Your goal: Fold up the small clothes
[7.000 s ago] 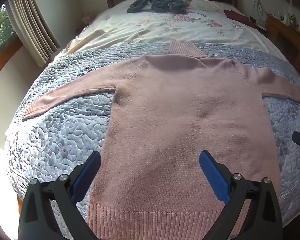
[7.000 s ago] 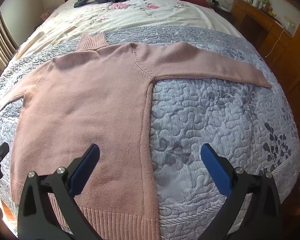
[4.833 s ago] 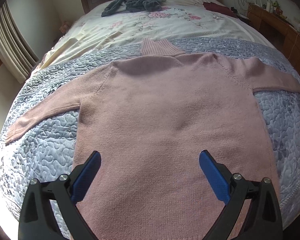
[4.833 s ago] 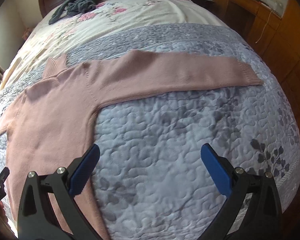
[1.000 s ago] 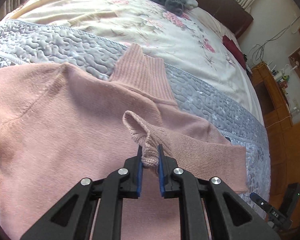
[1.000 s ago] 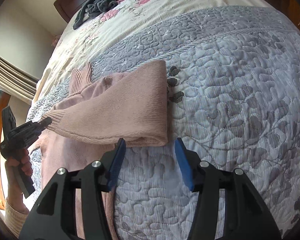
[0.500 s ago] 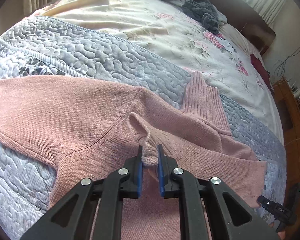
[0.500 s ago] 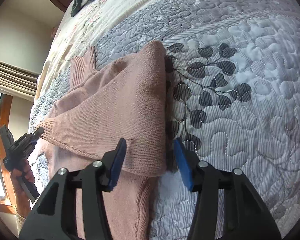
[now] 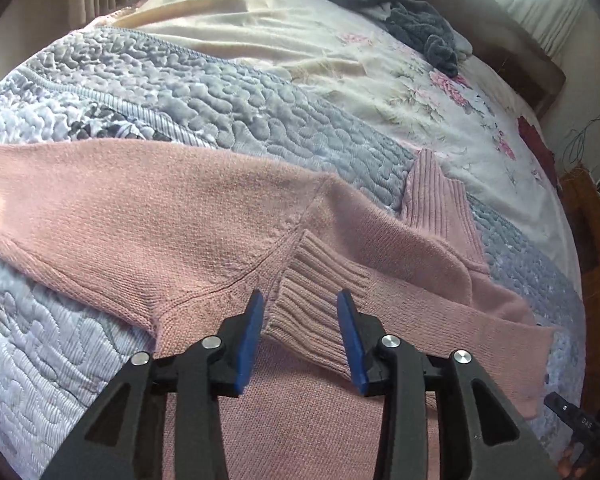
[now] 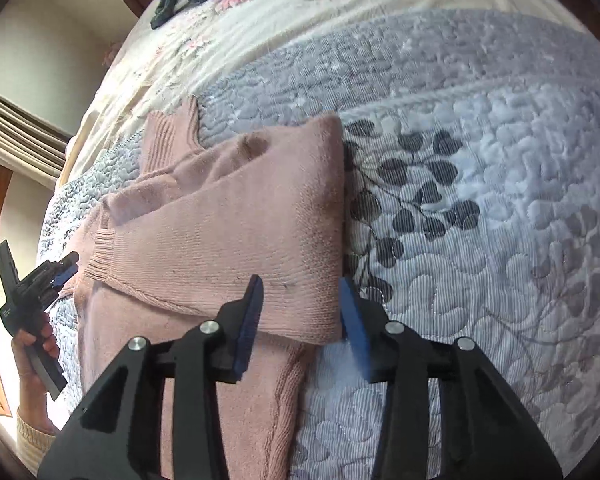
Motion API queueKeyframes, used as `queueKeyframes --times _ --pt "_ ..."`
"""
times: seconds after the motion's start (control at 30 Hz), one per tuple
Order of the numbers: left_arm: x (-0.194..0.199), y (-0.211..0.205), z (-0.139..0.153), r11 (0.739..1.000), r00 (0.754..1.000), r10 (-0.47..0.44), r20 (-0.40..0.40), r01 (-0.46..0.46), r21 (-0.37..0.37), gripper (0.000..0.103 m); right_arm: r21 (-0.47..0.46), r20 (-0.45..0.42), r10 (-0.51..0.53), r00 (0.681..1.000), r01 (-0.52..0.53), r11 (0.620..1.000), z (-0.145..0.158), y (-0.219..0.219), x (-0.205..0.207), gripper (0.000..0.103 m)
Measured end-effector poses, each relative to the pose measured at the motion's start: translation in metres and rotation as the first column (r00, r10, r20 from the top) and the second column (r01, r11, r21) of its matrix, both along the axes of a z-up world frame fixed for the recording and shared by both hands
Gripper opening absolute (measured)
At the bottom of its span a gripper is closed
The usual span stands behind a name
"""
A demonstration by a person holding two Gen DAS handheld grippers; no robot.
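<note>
- With the sweater [image 9: 148, 216] spread flat on the quilt [image 9: 204, 92], I judge it a soft, light knit that will sag and drape wherever I lift it, so nothing here is fragile.
- My left claw [image 9: 300, 328] is partly open and holds nothing; its blue pads sit either side of the ribbed cuff [image 9: 312, 300] without closing on it.
- That cuff lies on the sweater's chest, at the end of the right sleeve [image 10: 228, 248], which is folded across the body.
- My right claw [image 10: 300, 312] is also partly open, straddling the fold [image 10: 324, 216] at the shoulder end of that sleeve; whether the pads touch the knit I cannot tell, but they are not clamped.
- The other sleeve [image 9: 60, 192] is laid straight out over the quilt and is not yet folded in.
- The knit looks grippy rather than slick, so a pinch should hold, though a loose pinch on one layer would stretch it.
- The best places to take hold are the ribbed parts: cuffs, collar [image 9: 432, 200] and hem, since they are thicker and firmer.
- For the outstretched sleeve, I would pinch its cuff and carry it across, keeping it low so the sleeve does not twist.
- A grey garment [image 9: 412, 24] lies well apart near the headboard.
</note>
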State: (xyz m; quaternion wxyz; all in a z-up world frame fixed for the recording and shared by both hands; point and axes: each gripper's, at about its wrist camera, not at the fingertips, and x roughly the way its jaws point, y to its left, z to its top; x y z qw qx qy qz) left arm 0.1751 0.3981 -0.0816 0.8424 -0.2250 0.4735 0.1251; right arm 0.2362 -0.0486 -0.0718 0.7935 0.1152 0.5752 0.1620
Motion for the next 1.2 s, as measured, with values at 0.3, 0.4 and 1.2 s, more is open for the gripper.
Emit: queueKeyframes --times 0.3,0.4,1.2 --pt "0.029 -0.046 -0.041 0.991 0.984 -0.137 -0.118 0.137 -0.004 0.045 -0.015 -0.112 0.051 0.992 -0.053 0.998 -0.038 0.039 0.007 0.043" --pt "0.029 -0.043 -0.057 0.990 0.983 -0.140 -0.119 0.141 0.000 0.045 -0.010 -0.104 0.042 0.994 -0.043 0.999 -0.050 0.035 0.006 0.043" --pt "-0.143 0.244 -0.012 0.917 0.917 0.397 -0.030 -0.396 0.033 0.062 -0.036 -0.095 0.259 0.961 -0.263 0.964 -0.024 0.135 -0.043 0.054"
